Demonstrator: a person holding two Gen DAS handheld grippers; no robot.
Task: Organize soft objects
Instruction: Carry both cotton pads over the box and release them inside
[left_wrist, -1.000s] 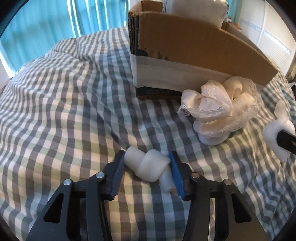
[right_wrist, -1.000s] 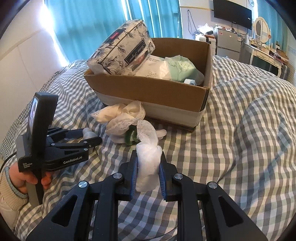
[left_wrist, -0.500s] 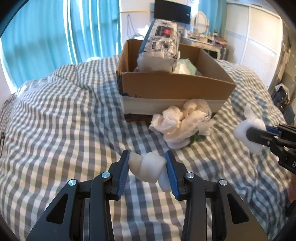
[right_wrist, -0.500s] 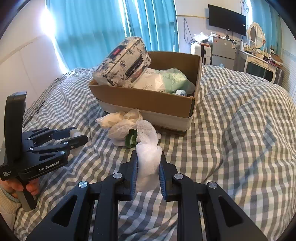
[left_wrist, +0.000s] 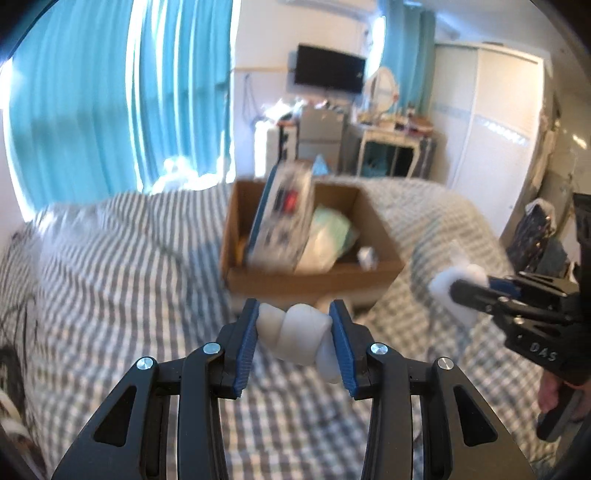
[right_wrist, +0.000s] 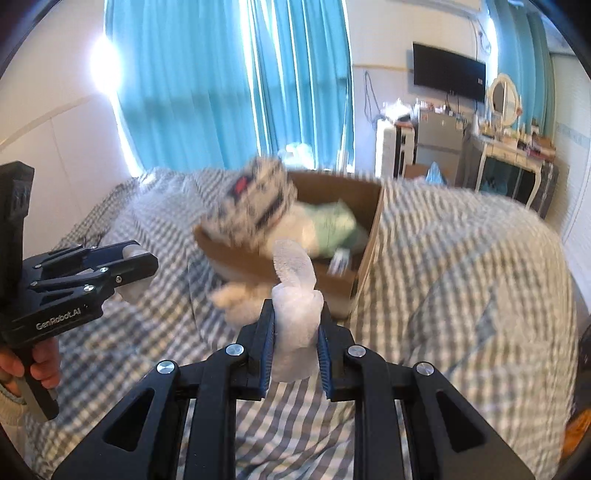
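1. On the left, a knotted white roll is pinched between the left gripper pads, held above the checked bedspread.
2. It is judged light and squashy; mid-body grip suits.
3. Rightward, the right gripper is clamped on a lacy white cloth, before the cardboard box.

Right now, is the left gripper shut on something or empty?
Shut on a white roll. The left gripper has both blue pads pressed against the roll's sides, holding it above the bed, short of the box.
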